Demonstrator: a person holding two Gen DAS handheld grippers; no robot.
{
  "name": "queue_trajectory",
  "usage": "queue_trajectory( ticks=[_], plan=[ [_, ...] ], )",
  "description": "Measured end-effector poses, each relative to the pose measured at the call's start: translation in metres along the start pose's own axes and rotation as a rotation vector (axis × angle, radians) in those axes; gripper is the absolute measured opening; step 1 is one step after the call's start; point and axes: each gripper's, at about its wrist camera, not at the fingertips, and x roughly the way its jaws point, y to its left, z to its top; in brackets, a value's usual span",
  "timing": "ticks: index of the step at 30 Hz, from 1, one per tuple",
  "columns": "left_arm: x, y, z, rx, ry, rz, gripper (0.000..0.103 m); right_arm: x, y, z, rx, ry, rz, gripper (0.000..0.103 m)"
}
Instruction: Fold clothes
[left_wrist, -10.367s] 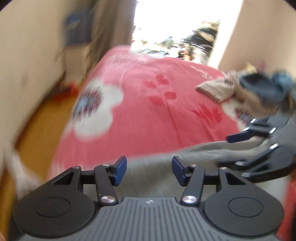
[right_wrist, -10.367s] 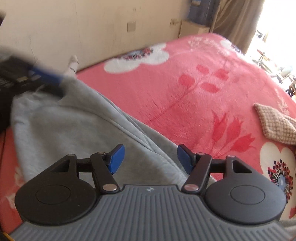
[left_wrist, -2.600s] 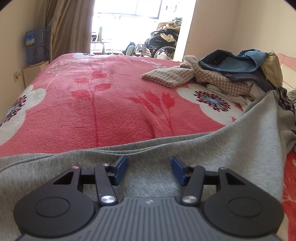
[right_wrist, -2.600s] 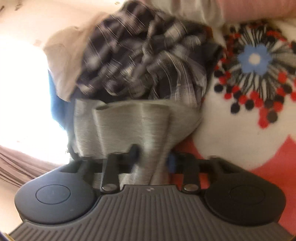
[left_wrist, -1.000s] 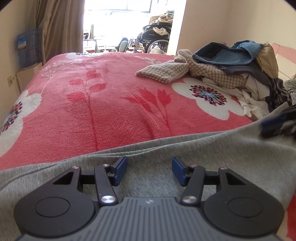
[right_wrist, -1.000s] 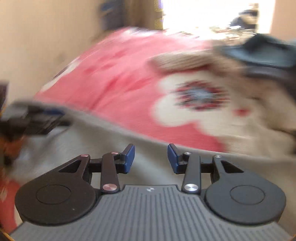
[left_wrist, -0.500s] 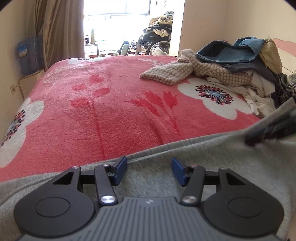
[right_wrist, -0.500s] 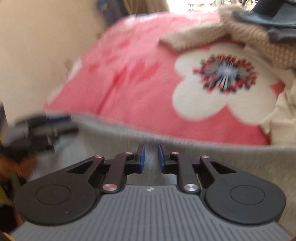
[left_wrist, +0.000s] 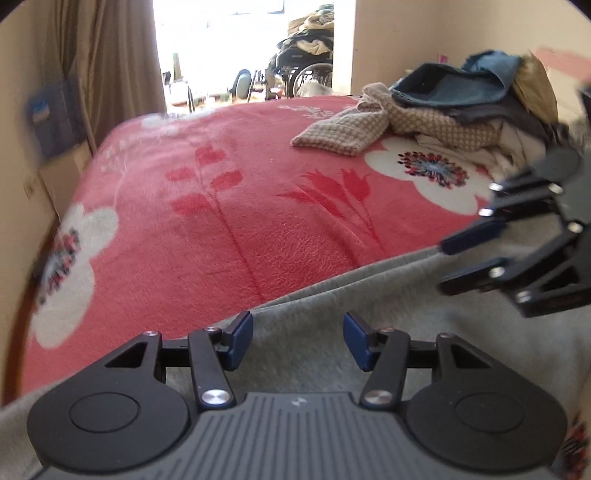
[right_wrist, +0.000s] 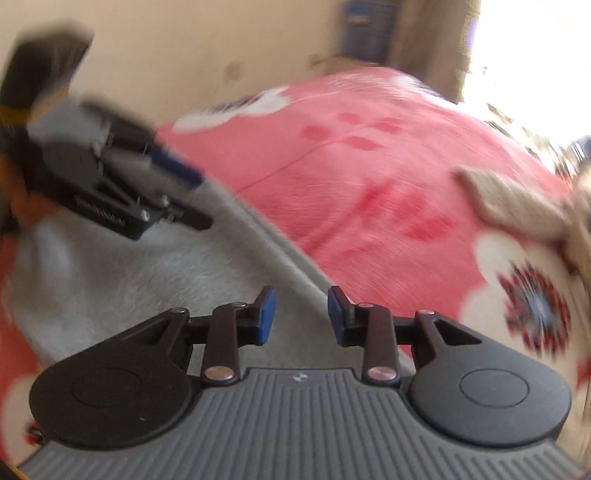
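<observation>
A home bedroom: a bed (left_wrist: 229, 221) under a pink flowered blanket fills the room, a heap of clothes (left_wrist: 461, 107) lies at its far right, brown curtains (left_wrist: 110, 66) hang far left, and a wheelchair (left_wrist: 306, 70) stands beyond.

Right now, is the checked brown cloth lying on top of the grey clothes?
No, the checked brown cloth lies far back on the red blanket, well apart from the grey garment in front.

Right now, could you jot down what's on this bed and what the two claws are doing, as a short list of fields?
surface: red flowered blanket
garment being worked: grey sweatshirt, spread across the near edge
left gripper: open, over the grey fabric
right gripper: jaws just opened, apart over the garment's edge, nothing pinched
waiting: heap of clothes at far right
</observation>
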Motion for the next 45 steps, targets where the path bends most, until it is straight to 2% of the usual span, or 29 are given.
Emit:
queue_trajectory(
  ticks=[5,8,9,16,23,25,28,31,35,37,38,40,42,45],
  plan=[
    [0.008,-0.012,-0.006,0.080,-0.007,0.021,0.055,0.029,0.005,0.009,-0.098,0.095,0.019,0.028],
    [0.012,-0.017,-0.005,0.093,-0.024,0.024,0.052,0.026,0.013,0.012,-0.168,0.119,-0.020,0.003],
    [0.013,-0.017,-0.004,0.090,-0.029,0.022,0.049,0.025,0.017,0.011,-0.188,0.113,-0.036,0.002],
    [0.016,-0.021,-0.003,0.112,-0.072,0.039,0.033,0.022,0.016,0.014,-0.194,0.063,-0.092,0.000],
    [0.026,-0.017,-0.002,0.088,-0.082,0.053,0.035,0.043,0.018,0.012,-0.244,0.074,-0.166,0.000],
    [0.029,-0.018,-0.003,0.101,-0.086,0.065,0.036,0.048,0.017,0.009,-0.216,0.066,-0.176,0.000],
    [0.028,-0.022,-0.004,0.121,-0.092,0.082,0.037,0.029,-0.005,0.010,-0.022,0.022,-0.166,0.001],
    [0.029,-0.020,-0.004,0.117,-0.094,0.089,0.040,-0.030,-0.052,-0.006,0.250,-0.055,-0.261,0.004],
    [0.023,-0.020,0.001,0.106,-0.111,0.110,0.042,-0.153,-0.121,-0.078,0.662,-0.104,-0.459,0.004],
    [0.016,-0.024,0.004,0.108,-0.132,0.125,0.042,-0.216,-0.136,-0.131,0.860,-0.112,-0.561,0.007],
    [0.011,-0.027,0.006,0.104,-0.143,0.121,0.041,-0.238,-0.135,-0.159,0.953,-0.115,-0.584,0.009],
    [-0.004,-0.035,0.008,0.087,-0.161,0.079,0.040,-0.281,-0.131,-0.213,1.139,-0.121,-0.626,0.012],
    [-0.020,-0.051,0.007,0.070,-0.159,-0.035,0.041,-0.303,-0.119,-0.260,1.309,-0.124,-0.625,0.020],
    [-0.034,-0.090,-0.001,0.113,-0.123,-0.219,0.042,-0.313,-0.104,-0.316,1.555,-0.188,-0.582,0.026]
  ],
)
